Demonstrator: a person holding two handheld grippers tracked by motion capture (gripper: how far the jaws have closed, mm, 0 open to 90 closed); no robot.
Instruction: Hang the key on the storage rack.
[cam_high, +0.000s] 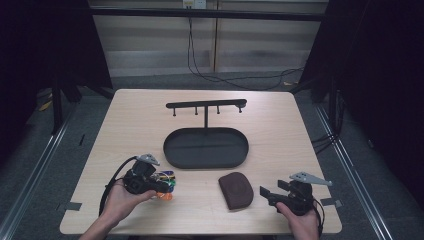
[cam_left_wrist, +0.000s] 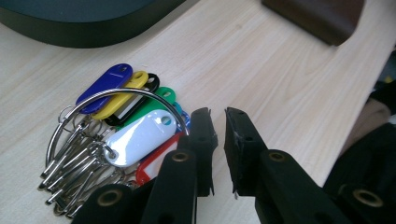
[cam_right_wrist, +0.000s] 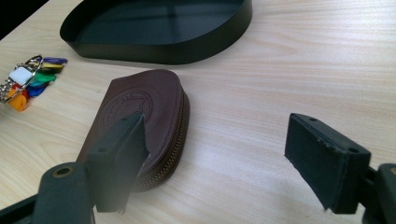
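Key bunch (cam_left_wrist: 121, 126) — coloured tags on a wire ring, near the tabletop's front-left corner. Left gripper (cam_left_wrist: 217, 126): jaws almost together beside the ring, gripping nothing; advise re-centring over the wire. Right gripper (cam_right_wrist: 215, 144) — jaws wide apart

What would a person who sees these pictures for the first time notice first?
Most likely the bunch of coloured key tags on a big metal ring, lying on the pale wooden table right beside the nearly closed left gripper. Next is the black oval tray with its hook stand at the table's middle. Then comes the brown zipped leather pouch on the near right, in front of the open right gripper.
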